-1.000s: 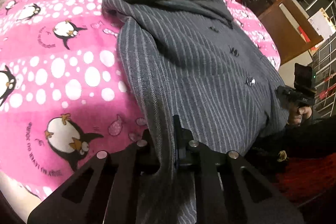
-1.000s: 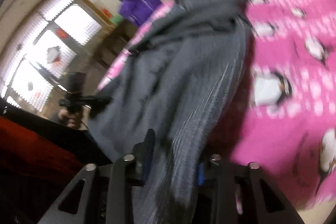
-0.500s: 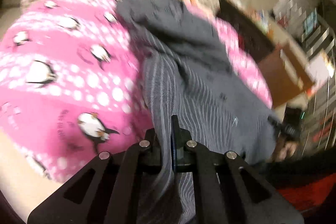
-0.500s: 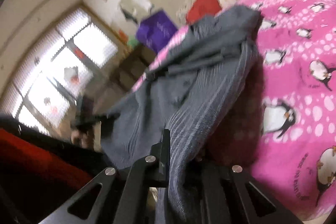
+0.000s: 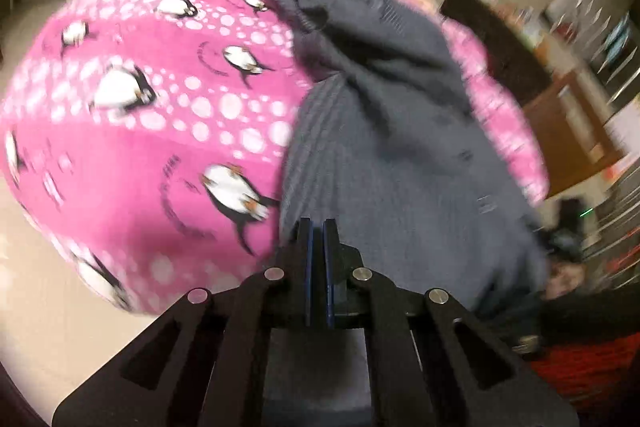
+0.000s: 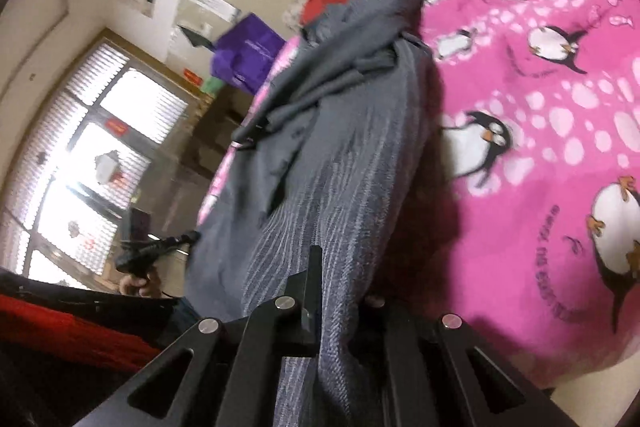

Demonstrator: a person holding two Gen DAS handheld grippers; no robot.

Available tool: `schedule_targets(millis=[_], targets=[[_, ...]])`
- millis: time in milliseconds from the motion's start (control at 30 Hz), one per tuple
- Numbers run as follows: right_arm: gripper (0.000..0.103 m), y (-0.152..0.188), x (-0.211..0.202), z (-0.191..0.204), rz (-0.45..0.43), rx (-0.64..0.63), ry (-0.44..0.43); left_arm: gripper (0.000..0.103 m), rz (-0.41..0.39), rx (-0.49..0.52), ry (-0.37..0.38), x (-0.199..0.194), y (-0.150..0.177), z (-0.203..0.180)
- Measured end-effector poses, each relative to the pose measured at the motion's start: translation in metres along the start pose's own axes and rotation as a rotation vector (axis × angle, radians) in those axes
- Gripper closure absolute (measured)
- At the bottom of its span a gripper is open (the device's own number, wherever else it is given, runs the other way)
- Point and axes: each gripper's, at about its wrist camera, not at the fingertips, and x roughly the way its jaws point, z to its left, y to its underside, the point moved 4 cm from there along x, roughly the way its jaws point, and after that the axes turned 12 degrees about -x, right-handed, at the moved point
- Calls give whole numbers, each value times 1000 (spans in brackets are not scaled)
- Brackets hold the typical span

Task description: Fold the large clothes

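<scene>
1. We judge the fold as barely begun: the grey striped jacket (image 5: 400, 155) lies lengthwise on the bed, over the pink penguin blanket (image 5: 140, 115), with its near hem lifted and no tidy crease in sight.
2. The far end, by the pillows at the head of the bed, is bunched, with a sleeve thrown across the body, so smoothing is left too.
3. Our left gripper (image 5: 318, 251) has its fingers pressed together at the near left hem; whether cloth is pinched there we cannot tell, since it seems to pass under the tips.
4. Our right gripper (image 6: 340, 291) has just closed, and its fingers clamp the near right hem, the cloth draping between and over them.
5. What remains, as we read it, is carrying this near edge toward the collar, then folding again.
</scene>
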Motion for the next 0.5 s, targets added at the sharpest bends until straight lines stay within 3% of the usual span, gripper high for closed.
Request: schedule_targets(millis=[100,167,200,233,300,367,433,467,500], targets=[[98,2,1,-1,18,4,18,97,-18,77,-37,1,-13,-6],[98,2,3,-1,27,4,23,73,-26,137,-79,6,-23,-10],[98,1,5,-1,32,5,26,41,-19,142,-79,10,-26,-9],[98,2,7,0,34,6,29,24,-2,148,-70,15,-28,-5],[98,4,7,0,40,3,31,24,42,156,-63,29,-30,-2],[98,4,9,-1,44,5,34,24,110,160,-21,41,-24,1],[98,5,10,0,45,3,35,26,126,162,39,38,-20,-1],[98,5,10,0,47,1,34,33,163,137,117,36,-17,-3],[98,5,10,0,49,-2,32,56,198,116,178,35,-14,-5]])
